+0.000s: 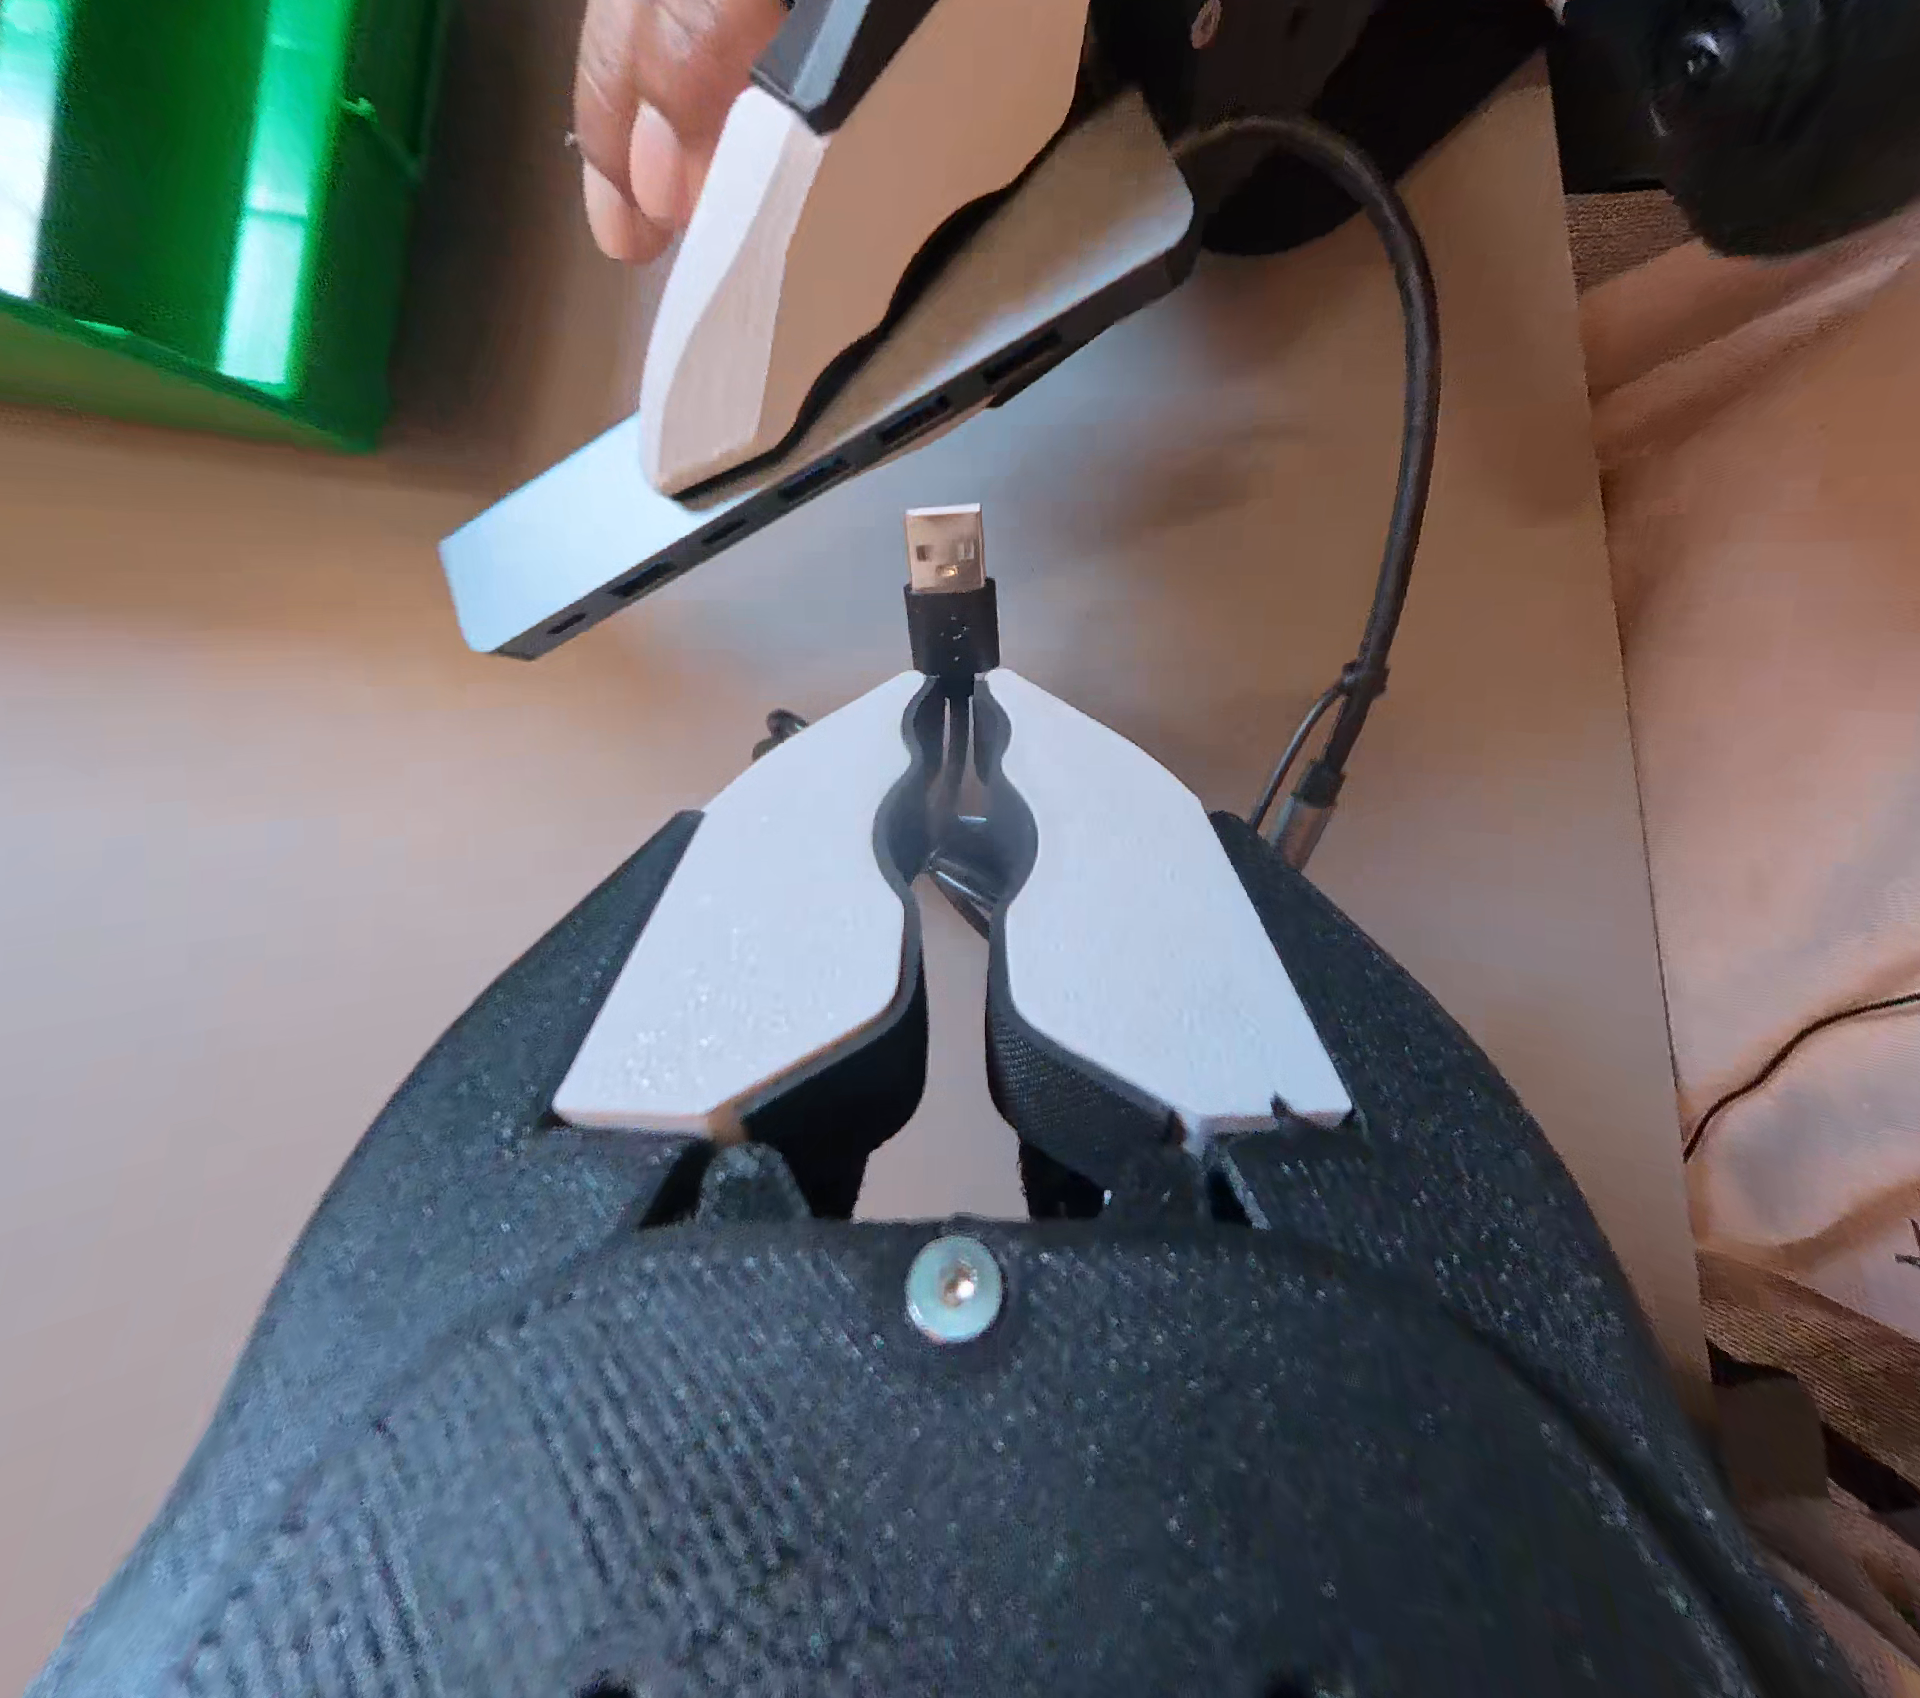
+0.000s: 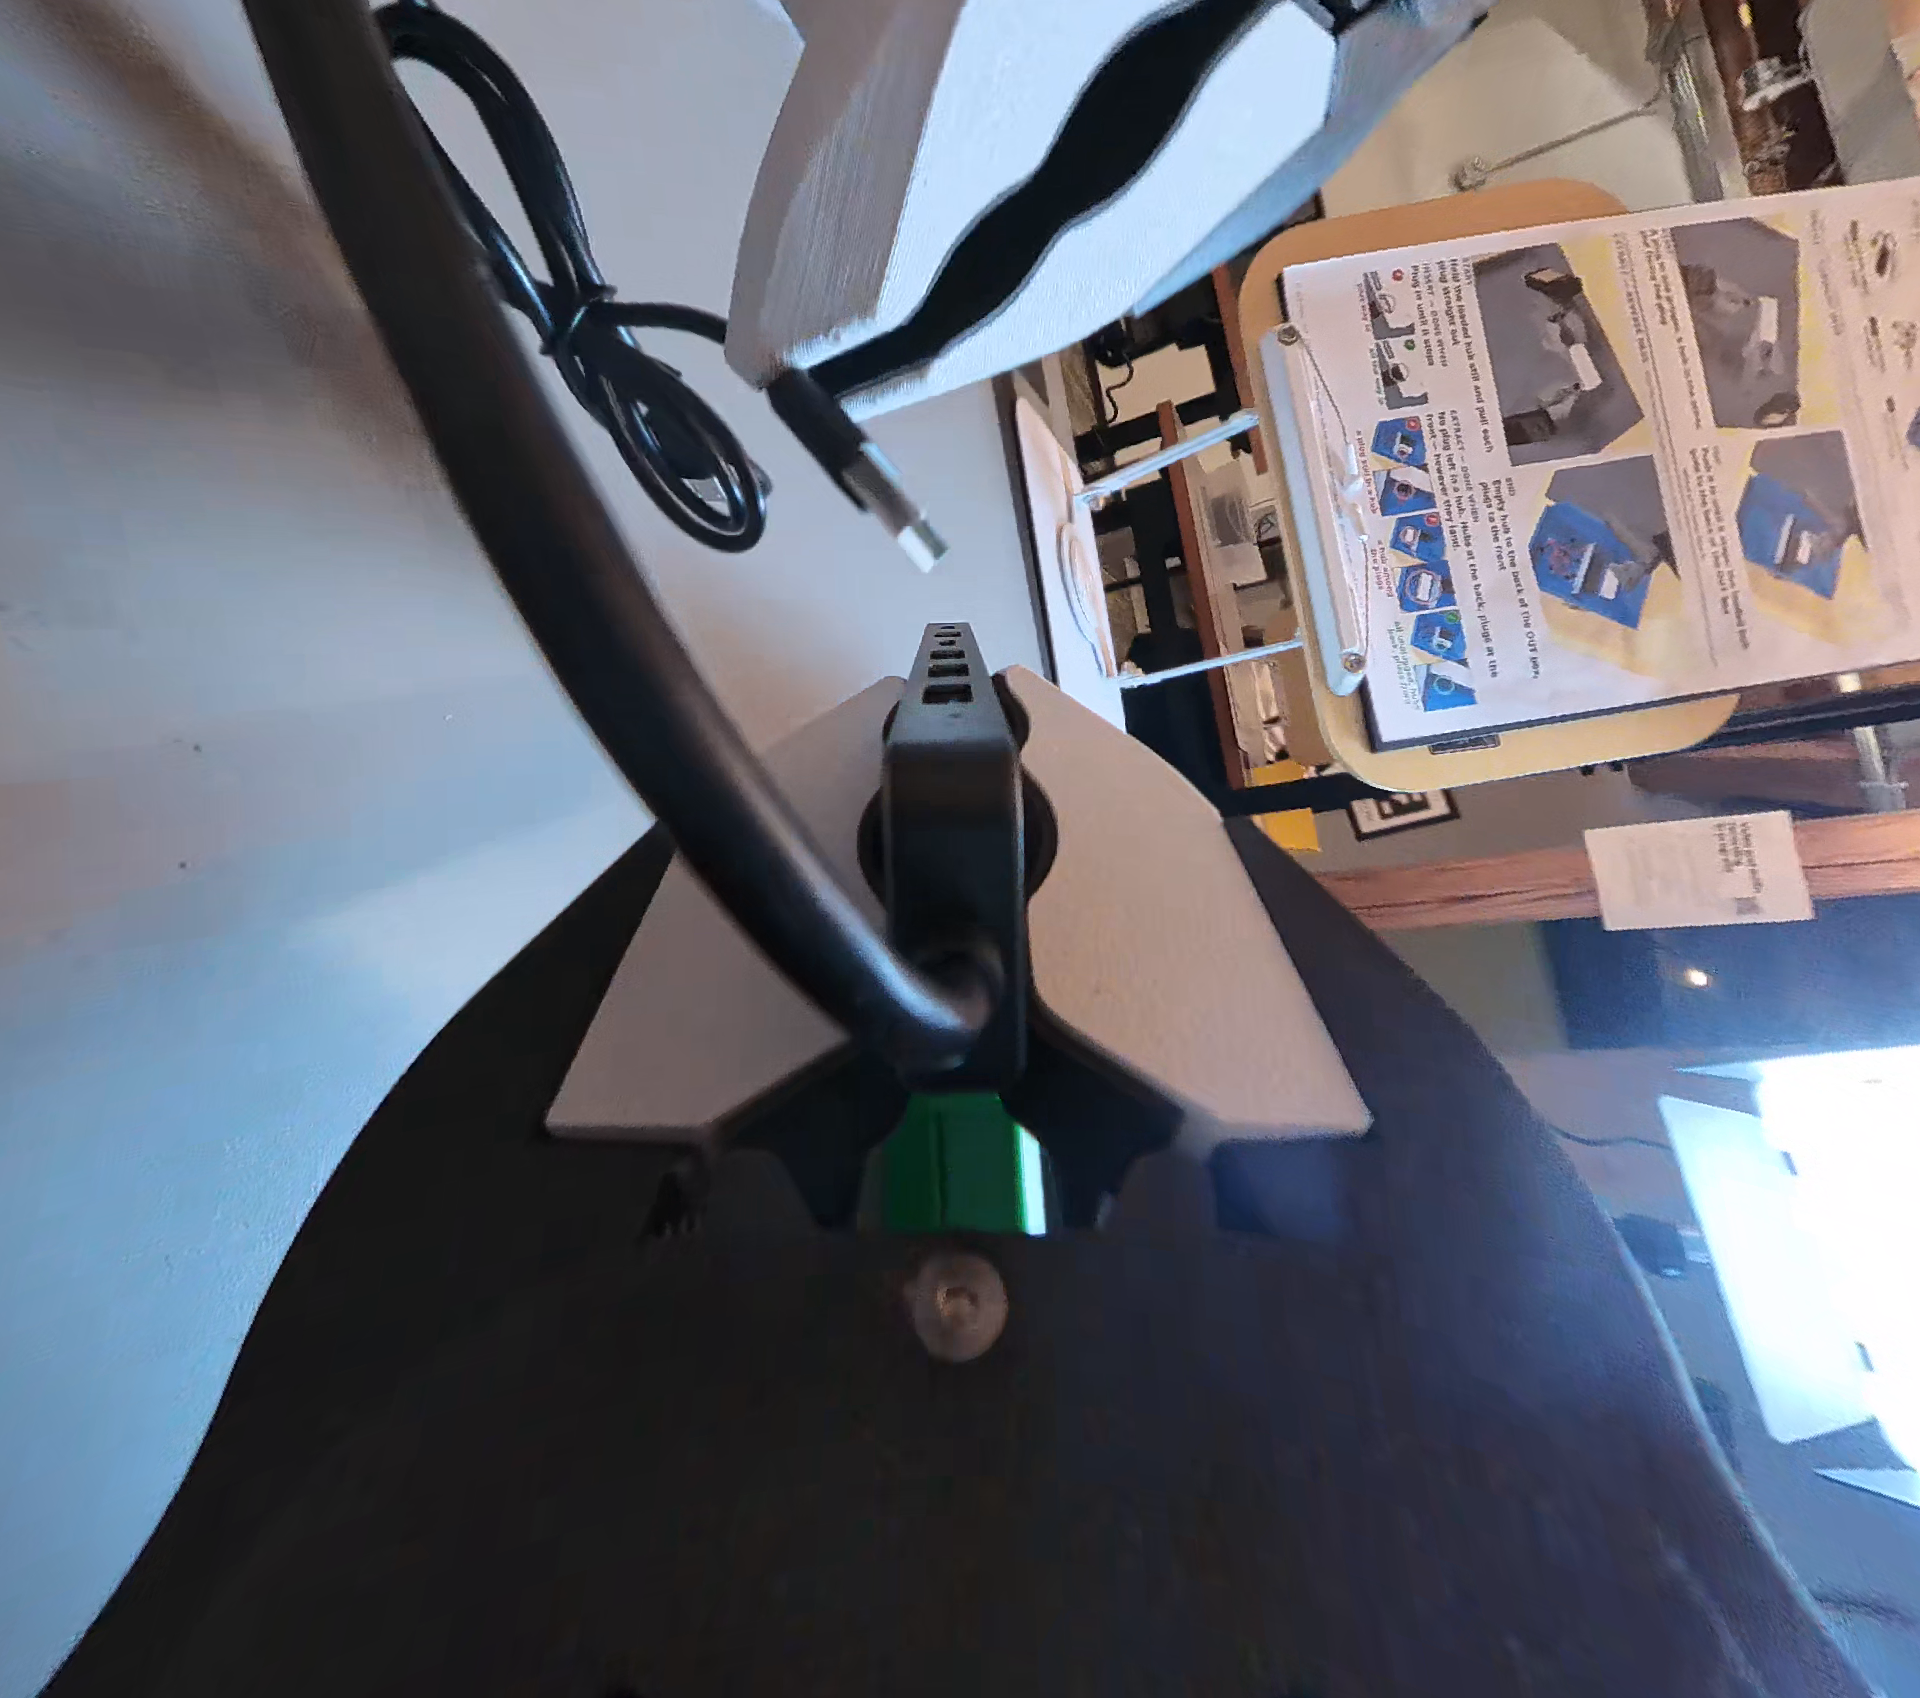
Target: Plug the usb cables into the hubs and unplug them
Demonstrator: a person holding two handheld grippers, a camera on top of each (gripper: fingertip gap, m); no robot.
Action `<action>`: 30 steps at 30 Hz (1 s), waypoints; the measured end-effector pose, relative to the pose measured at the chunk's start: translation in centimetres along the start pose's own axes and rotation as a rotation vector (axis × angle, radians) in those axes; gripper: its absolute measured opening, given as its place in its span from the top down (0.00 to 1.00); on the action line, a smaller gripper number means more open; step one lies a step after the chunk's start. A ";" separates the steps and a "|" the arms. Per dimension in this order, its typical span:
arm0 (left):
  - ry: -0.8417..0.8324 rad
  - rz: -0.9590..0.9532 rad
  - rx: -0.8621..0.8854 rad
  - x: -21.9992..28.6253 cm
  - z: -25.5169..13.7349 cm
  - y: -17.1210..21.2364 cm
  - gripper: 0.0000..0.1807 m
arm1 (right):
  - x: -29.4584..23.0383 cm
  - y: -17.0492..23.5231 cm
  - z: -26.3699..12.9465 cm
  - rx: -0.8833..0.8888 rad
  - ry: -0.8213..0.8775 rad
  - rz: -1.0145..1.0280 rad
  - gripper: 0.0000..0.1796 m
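Note:
My left gripper (image 1: 951, 698) is shut on a black USB cable just behind its plug (image 1: 943, 578). The metal tip points at the port side of a silver-grey hub (image 1: 561, 547), with a small gap between them. My right gripper (image 1: 717, 453) is shut on the hub and holds it tilted above the table. In the right wrist view the hub (image 2: 948, 713) is end-on between my right gripper's (image 2: 951, 682) fingers. The left gripper (image 2: 800, 375) comes in from above with the plug (image 2: 883, 495) angled toward the hub. The hub's thick black lead (image 2: 416, 298) arcs away.
A green bin (image 1: 208, 90) stands on the tan table (image 1: 260, 817) at the far left. The hub's lead (image 1: 1413, 401) loops to the right near the table edge. A tied coil of black cable (image 2: 644, 422) lies on the table. An instruction sheet on a stand (image 2: 1558, 453) is beyond. Across from one pair of fingers to the other is roughly 6 cm.

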State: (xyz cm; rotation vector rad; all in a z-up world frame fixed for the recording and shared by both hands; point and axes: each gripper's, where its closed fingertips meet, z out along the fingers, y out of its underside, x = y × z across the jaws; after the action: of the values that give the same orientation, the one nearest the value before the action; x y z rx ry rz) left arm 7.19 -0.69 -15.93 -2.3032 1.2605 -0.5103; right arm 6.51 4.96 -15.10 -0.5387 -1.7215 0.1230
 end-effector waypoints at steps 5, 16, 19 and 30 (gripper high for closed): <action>0.033 -0.044 -0.027 0.1 2.0 0.6 0.97 | -1.3 0.5 0.7 -0.077 -0.013 -0.161 0.93; 0.051 -0.142 -0.040 -0.9 2.7 1.7 0.97 | -3.0 1.7 1.8 -0.178 -0.036 -0.318 0.93; 0.073 -0.157 -0.062 -0.7 3.0 2.1 0.97 | -3.5 1.3 1.9 -0.162 -0.050 -0.339 0.93; 0.095 -0.143 -0.043 -0.7 3.5 2.1 0.97 | -4.6 1.3 2.2 -0.193 -0.067 -0.388 0.94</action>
State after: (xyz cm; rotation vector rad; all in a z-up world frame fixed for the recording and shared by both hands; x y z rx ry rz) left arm 7.24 -0.33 -20.12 -2.4430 1.1656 -0.6541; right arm 5.34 4.65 -20.17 -0.3340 -1.8831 -0.3072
